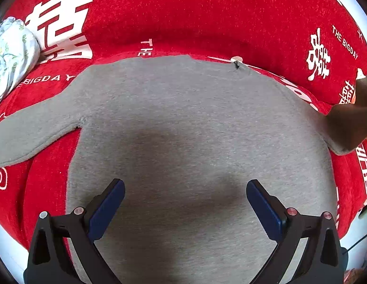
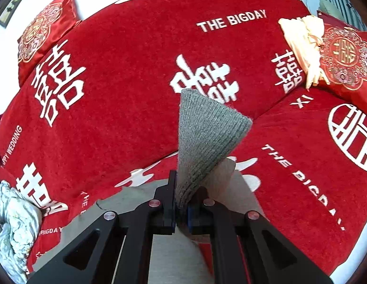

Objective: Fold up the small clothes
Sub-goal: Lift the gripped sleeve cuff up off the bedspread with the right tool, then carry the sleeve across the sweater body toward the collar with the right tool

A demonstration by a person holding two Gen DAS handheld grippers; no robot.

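Red bed cover (image 1: 207, 16) fills both views, a plush spread over the bed — white double-happiness characters all over it, plus "THE BIGDAY", "HAPPY WEDDING" and a clipped "HAPPY". Spread flat on it lies the grey sweater (image 1: 183, 123), back up, its long axis running from the near hem away to the neckline at the far edge, where a small pale tag (image 1: 236, 59) sits. One sleeve (image 1: 29, 137) stretches out to the left in the left wrist view; the other side ends under a dark shape at the right edge (too blurred to tell what it is).

Two embroidered red cushions (image 2: 344, 59) stand at the far corners, one against a white wall, and a peach cloth (image 2: 302, 45) is draped beside the right one. A crumpled floral cloth (image 1: 10, 54) lies at the left.

Now the grippers — the left gripper (image 1: 185, 203) hangs over the sweater's body, jaws spread wide, nothing in them. The right gripper (image 2: 181, 203) is clamped tight on the ribbed cuff (image 2: 207, 137), which stands up out of the jaws, fanning wider toward its top.
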